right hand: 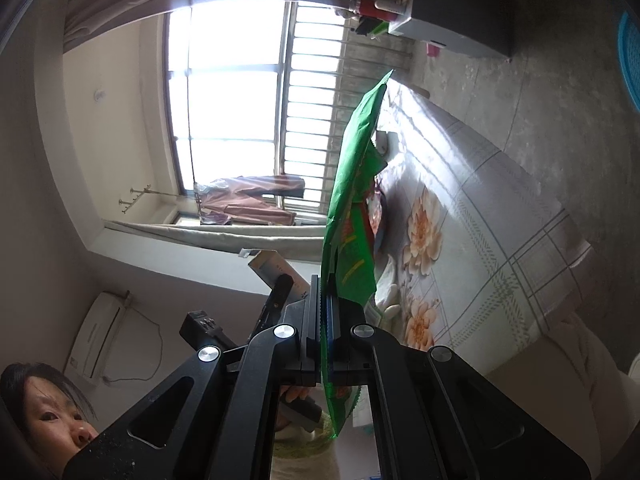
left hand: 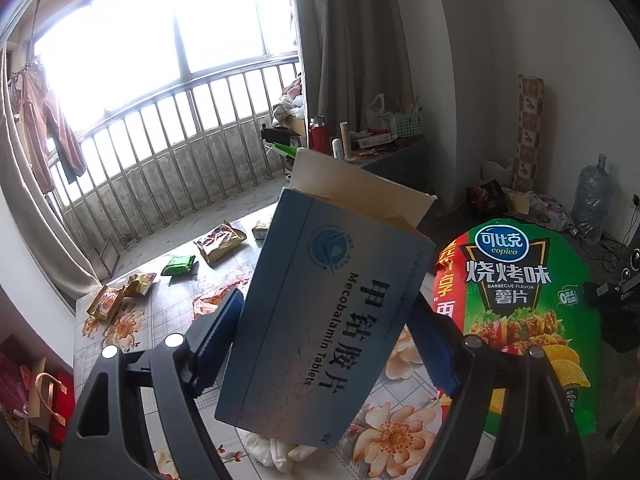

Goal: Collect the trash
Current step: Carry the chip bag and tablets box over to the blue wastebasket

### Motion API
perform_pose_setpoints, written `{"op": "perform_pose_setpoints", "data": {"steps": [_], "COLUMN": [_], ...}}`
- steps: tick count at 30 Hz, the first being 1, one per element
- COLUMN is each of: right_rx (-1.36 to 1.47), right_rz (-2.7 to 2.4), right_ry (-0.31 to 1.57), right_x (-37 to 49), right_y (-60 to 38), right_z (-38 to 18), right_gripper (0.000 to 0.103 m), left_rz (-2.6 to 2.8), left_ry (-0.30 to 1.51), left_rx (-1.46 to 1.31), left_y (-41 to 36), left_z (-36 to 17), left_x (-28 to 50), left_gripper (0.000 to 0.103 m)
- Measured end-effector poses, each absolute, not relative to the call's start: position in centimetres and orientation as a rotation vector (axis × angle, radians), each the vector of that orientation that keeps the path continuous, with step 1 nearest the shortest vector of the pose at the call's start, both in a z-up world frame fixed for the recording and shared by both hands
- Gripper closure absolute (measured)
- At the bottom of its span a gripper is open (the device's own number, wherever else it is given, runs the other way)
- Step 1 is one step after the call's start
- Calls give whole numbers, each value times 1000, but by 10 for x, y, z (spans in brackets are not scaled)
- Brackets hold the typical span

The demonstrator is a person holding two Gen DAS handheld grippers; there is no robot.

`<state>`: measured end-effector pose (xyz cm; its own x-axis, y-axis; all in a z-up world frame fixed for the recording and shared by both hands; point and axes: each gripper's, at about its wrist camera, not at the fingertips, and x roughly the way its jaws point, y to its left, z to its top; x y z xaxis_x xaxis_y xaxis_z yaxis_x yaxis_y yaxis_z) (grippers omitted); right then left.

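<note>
Green chip bag (left hand: 532, 320), barbecue print, flat, clamped in the right gripper (right hand: 329, 312) jaws above the floral table (left hand: 120, 332). Blue tablet box (left hand: 320, 312), top flap open, inside not visible, gripped across its width by left gripper (left hand: 320, 340) jaws. Wrappers (left hand: 218, 242) lie toward table's far edge.

Medicine box (left hand: 320, 312) sits between the left gripper's (left hand: 326, 340) fingers, above the table (left hand: 404, 432). Chip bag (left hand: 532, 320) stands right of the box, above the table's right edge. Snack wrappers (left hand: 218, 242) lie toward the far left corner; railing (left hand: 172, 140) beyond.
</note>
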<state>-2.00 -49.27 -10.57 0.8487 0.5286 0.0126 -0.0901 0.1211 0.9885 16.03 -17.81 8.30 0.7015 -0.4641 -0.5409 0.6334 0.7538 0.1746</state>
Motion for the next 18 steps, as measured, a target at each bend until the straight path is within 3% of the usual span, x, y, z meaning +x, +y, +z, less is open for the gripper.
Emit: {"op": "perform_pose_setpoints", "data": {"steps": [7,18], "right_rx": [1421,1690], "right_rz": [458,447], "right_ry": [293,158], "right_x": [-43,-87], "right_y": [-502,-536], "right_z": [-113,-196], "right_gripper": [103,103], "left_rz": [-767,-994], "left_ry": [500,587], "left_rx": [341,456], "left_y": [-210,-336], "left_z": [96,70], "left_x": [140,100], "left_gripper": [24,24]}}
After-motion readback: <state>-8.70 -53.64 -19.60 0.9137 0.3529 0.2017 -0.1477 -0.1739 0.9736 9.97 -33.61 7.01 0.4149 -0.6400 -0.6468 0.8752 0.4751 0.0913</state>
